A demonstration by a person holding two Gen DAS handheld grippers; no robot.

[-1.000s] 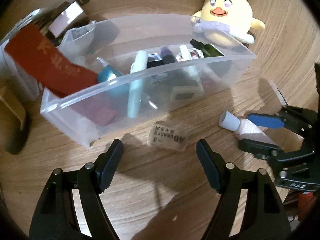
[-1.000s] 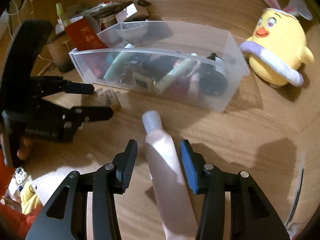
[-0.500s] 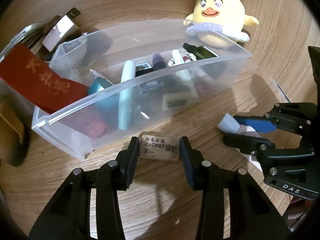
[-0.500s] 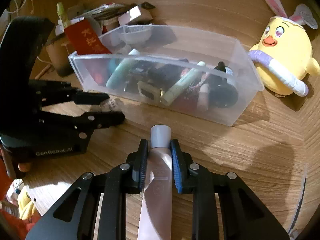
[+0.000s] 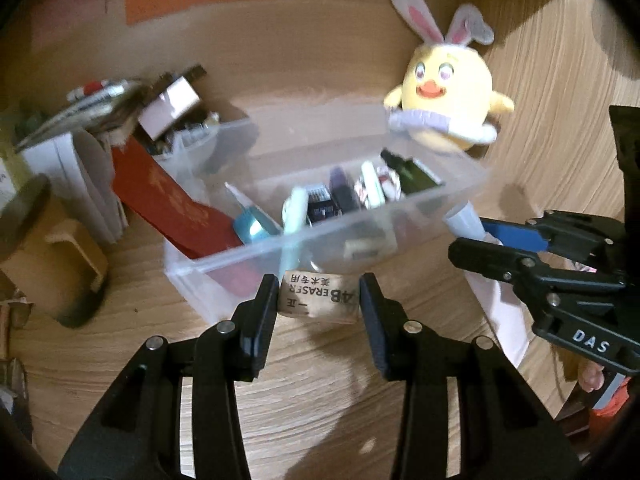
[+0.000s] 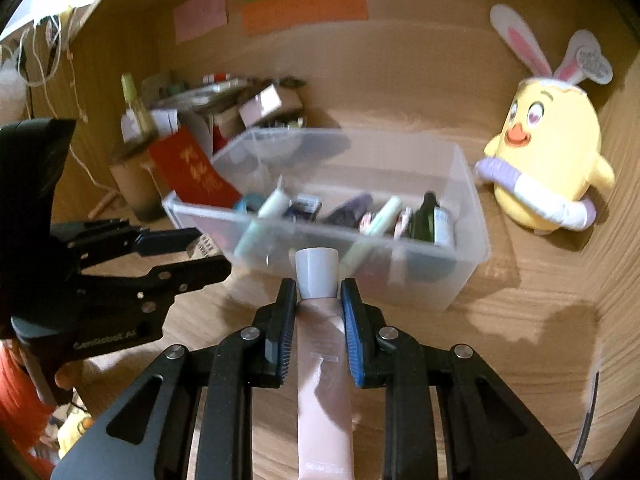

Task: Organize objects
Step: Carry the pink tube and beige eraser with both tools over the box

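While clamping both loads, carrying toward clear plastic bin [image 5: 460, 196]. Left gripper [image 5: 319, 300] jaws clenching on eraser [image 5: 318, 298], printed label facing camera, pads pressing its two short ends; block looking clear of the wood, just in front of bin's near wall. Right gripper [image 6: 318, 312] jaws squeezing pale pink tube [image 6: 322, 360] just below its grey cap [image 6: 317, 272], cap pointing forward at bin, tail trailing back between the arms. Gripping near the cap probably keeping the soft body from folding; end-on eraser grip probably suiting a straight drop. Both seeming held over the near rim for release inside, judging by the task. Bin already holding tubes, bottles, small boxes lying jumbled. Sitting beyond it: yellow chick plush [image 6: 548, 168] with rabbit ears, near bin's right end. Leaning at left end: red envelope [image 5: 176, 204], with boxes and papers stacked behind. Resting on wood-grain desk [image 5: 320, 400], wooden back panel carrying coloured paper notes [image 6: 304, 4]. Motion blur smearing details.
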